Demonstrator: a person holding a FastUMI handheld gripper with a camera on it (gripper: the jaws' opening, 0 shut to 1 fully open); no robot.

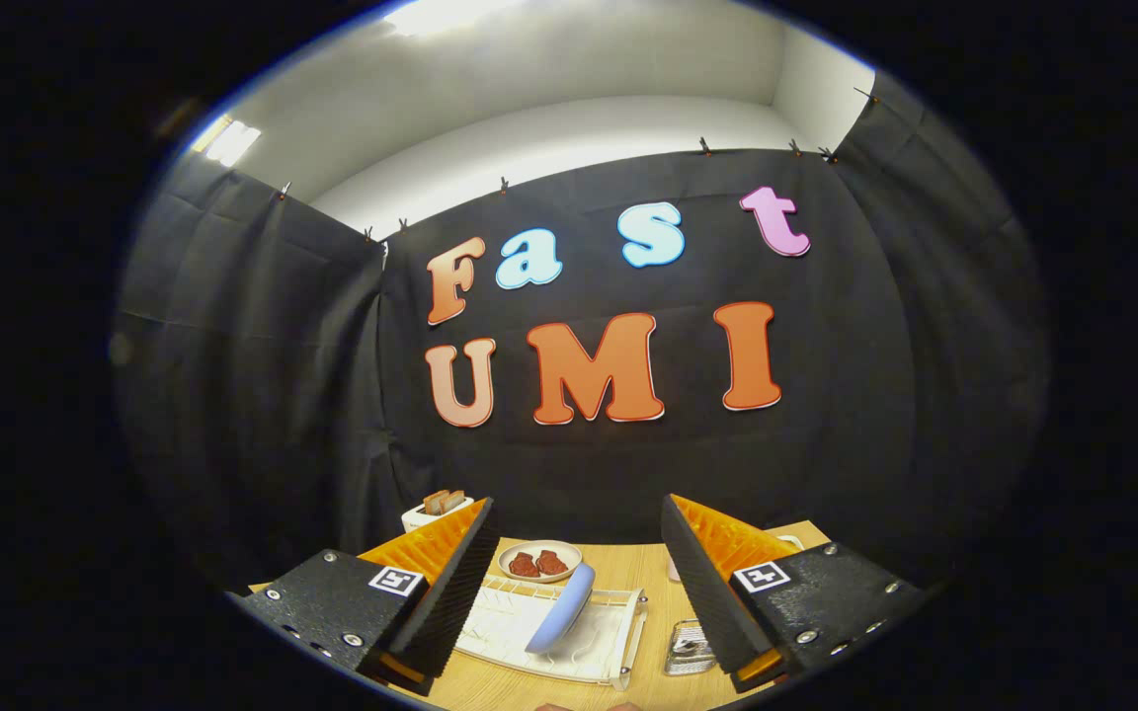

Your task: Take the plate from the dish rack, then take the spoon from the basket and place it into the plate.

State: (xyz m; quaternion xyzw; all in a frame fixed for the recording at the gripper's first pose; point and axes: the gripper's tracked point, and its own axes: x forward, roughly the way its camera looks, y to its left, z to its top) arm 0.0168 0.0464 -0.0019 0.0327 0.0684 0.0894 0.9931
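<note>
the gripper hangs high at the frame's bottom, fingers spread wide and empty, framing its target: the pale blue round plate propped on edge in the white wire dish rack (slotted, so easy to pinch). lower right, a small metal mesh basket; beyond, a bowl of red food.

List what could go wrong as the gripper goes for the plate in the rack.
The blue plate stands tilted on edge in the white dish rack, so the open gripper may knock it flat or slip off its rim. The bowl of red food just beyond could be bumped.
</note>
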